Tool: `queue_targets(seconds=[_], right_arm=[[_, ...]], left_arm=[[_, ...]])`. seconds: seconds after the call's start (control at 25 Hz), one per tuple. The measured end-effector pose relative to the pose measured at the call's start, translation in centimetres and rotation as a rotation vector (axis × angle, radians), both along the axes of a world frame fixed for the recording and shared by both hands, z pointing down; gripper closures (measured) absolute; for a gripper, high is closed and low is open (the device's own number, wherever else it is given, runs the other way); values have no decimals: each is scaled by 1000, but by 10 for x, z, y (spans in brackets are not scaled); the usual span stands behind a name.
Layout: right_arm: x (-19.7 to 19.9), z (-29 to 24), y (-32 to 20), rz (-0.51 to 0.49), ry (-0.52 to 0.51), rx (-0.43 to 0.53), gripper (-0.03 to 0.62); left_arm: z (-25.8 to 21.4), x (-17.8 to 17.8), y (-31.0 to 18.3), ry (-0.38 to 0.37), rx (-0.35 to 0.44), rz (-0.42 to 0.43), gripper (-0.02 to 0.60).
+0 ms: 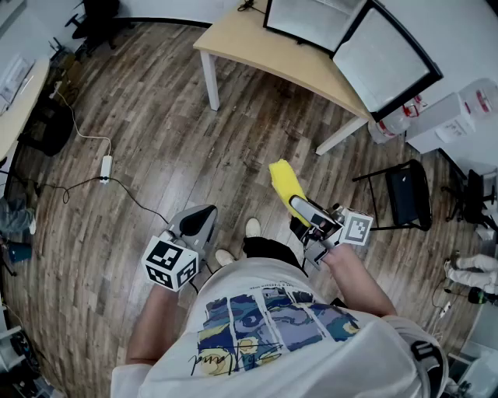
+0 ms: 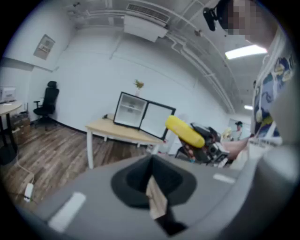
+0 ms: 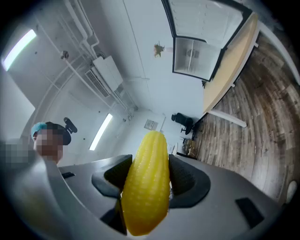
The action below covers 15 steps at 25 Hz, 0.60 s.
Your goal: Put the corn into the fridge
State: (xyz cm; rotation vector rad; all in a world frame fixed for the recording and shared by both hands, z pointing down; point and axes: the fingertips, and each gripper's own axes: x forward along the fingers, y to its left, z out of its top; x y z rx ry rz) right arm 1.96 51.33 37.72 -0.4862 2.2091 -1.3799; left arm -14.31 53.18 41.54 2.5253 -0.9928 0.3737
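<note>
Corn (image 3: 147, 187) pinched in right hand-held gripper (image 3: 146, 174), tip pointing ahead; fridge (image 1: 307, 19) on desk (image 1: 257, 50) well ahead; left hand-held gripper (image 2: 152, 180) pressed together, empty.

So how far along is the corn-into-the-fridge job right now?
Done: the corn is picked up, and the mini fridge on the table already has its door open. In hand: the right gripper clamps the corn over the wooden floor, short of the table. Left: carry it over, set it inside, let go. The left gripper is empty.
</note>
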Motion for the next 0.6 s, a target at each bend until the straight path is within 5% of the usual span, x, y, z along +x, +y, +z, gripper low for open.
queue_targets(seconds=[0.2,0.6], right_arm=[[61,-6,-28,69,-11,12,350],[121,12,-84,117,68,21,350]], left_arm=[[-15,74,-35,14,20,95,572],[-3,129,-96,-8,0,136,572]])
